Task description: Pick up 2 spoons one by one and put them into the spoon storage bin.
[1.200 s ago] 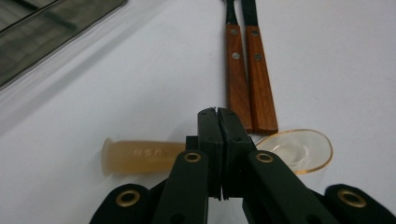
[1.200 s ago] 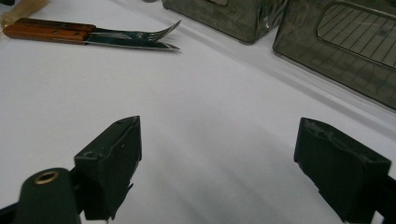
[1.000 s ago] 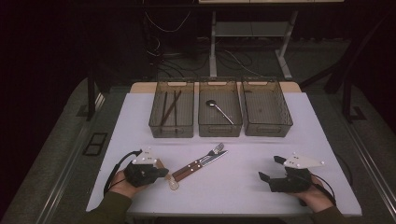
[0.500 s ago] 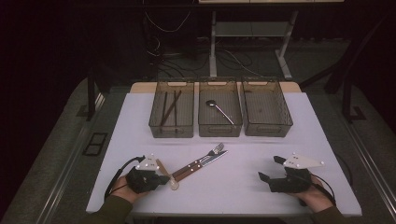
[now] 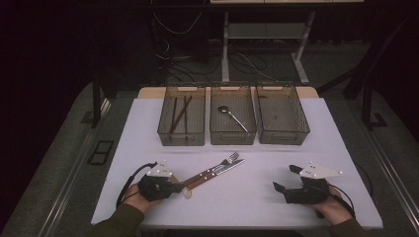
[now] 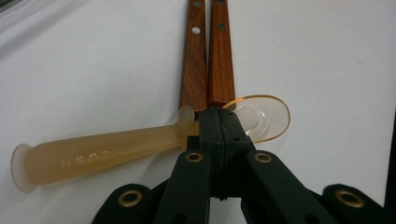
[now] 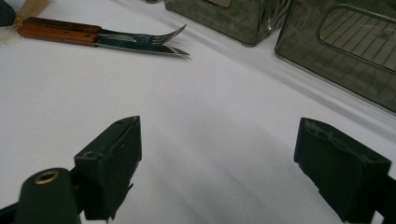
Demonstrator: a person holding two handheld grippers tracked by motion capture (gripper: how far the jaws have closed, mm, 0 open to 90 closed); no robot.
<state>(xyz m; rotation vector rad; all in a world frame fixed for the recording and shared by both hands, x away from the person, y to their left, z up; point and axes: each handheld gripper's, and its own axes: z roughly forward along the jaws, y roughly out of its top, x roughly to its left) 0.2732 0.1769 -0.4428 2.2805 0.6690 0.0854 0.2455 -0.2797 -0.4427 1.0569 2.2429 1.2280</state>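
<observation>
Now, step: lift the spoon (image 6: pixel 116 151) cleanly.
Left gripper (image 6: pixel 219 135): jaws clamped on its neck, near-left counter (image 5: pixel 257 197), touching wooden handles (image 6: pixel 208 70).
Right gripper (image 7: pixel 217 163): jaws apart, idle.
Tip: raise straight, so you don't drag the handles.

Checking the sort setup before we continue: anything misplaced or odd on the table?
Mostly tidy. The right bin holds nothing, while the fork and knife lie loose on the table. The left gripper is shut on a translucent plastic spoon at its neck, right against their wooden handles.
</observation>
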